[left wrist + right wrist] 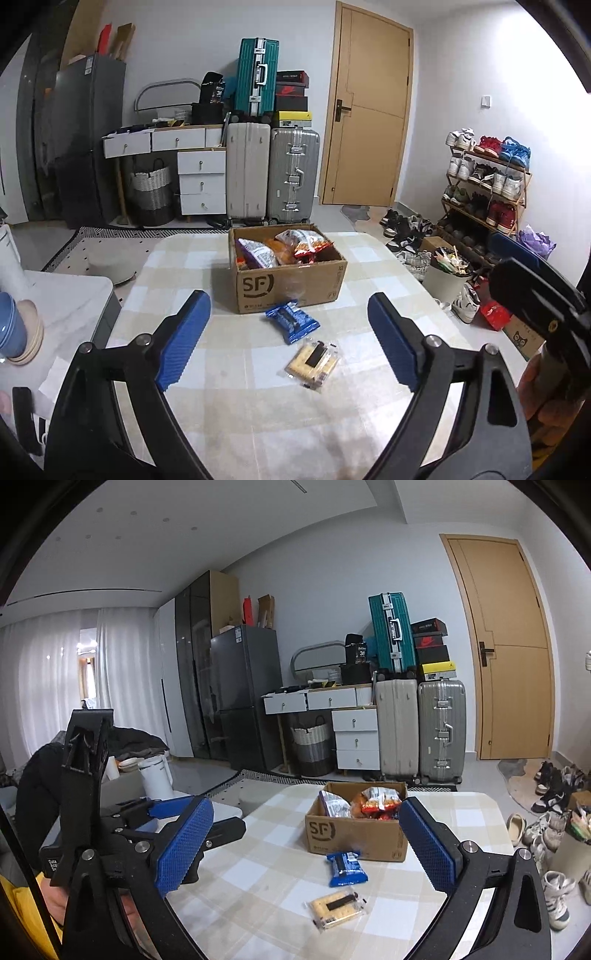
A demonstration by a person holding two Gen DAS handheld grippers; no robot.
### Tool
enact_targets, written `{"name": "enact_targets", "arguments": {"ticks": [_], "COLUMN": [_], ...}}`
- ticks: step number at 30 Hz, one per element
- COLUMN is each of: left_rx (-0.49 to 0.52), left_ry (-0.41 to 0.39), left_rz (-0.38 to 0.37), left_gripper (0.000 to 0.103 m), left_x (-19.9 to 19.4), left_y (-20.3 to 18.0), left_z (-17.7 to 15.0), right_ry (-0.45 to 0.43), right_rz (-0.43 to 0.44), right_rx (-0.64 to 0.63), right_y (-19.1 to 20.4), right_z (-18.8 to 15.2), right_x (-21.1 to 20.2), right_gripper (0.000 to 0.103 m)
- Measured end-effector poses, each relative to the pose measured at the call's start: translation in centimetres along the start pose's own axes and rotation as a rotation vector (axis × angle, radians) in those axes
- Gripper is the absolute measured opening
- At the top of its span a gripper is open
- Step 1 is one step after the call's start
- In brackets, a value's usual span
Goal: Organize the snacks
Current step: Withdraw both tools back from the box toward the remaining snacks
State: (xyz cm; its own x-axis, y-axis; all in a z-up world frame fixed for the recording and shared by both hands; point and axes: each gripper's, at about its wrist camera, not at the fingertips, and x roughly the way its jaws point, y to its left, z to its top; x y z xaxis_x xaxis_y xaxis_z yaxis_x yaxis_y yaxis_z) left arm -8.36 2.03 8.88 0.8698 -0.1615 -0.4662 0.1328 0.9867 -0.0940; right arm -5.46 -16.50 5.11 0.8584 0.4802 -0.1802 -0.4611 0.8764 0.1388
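Both hand-held grippers agape; blue packet (291, 321) beside box (291, 284)

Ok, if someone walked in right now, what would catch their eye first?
Probably the open SF cardboard box mid-table, stuffed with bright snack bags. Just in front of it, a blue snack packet and a clear cracker pack lie loose on the checked tablecloth, framed by both open grippers.

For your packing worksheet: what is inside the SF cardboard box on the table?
The cardboard box holds a purple snack bag, a red one and orange packaging between them. Anything beneath these is covered.
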Motion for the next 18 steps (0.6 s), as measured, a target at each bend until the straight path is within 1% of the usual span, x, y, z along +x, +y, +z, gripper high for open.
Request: {"name": "enact_targets", "arguments": {"ticks": [4, 5, 6, 8, 12, 18], "left_rx": [-0.007, -0.009, -0.013, -0.017, -0.02, -0.02], "left_ry": [0.008, 0.009, 0.007, 0.007, 0.052, 0.138], "left_rz": [0.01, 0.012, 0.017, 0.019, 0.009, 0.009], "left_gripper": [0.091, 0.099, 0.102, 0.102, 0.102, 0.102], "left_x": [0.6, 1.0, 1.5, 2.2, 4.9, 9.6], "left_y": [0.5, 0.6, 0.8, 1.0, 1.1, 1.2], "left_z": [-1.2, -1.4, -1.6, -2.3, -3.5, -5.4], "right_ry": [-0.009, -0.011, -0.013, -0.004, 0.018, 0.023], "right_rz": [-0.019, -0.021, -0.026, -0.048, -0.084, -0.087], "right_rx": [-0.009, -0.01, -0.008, -0.005, -0.011, 0.025], "right_y": [0.1, 0.0, 0.0, -0.2, -0.8, -2.4], "right_z": [-1.7, -2.3, -2.9, -4.3, -6.4, -7.8], "right_x": [0.4, 0.4, 0.5, 1.1, 2.3, 3.4], "right_gripper": [0.102, 0.102, 0.102, 0.102, 0.102, 0.102]}}
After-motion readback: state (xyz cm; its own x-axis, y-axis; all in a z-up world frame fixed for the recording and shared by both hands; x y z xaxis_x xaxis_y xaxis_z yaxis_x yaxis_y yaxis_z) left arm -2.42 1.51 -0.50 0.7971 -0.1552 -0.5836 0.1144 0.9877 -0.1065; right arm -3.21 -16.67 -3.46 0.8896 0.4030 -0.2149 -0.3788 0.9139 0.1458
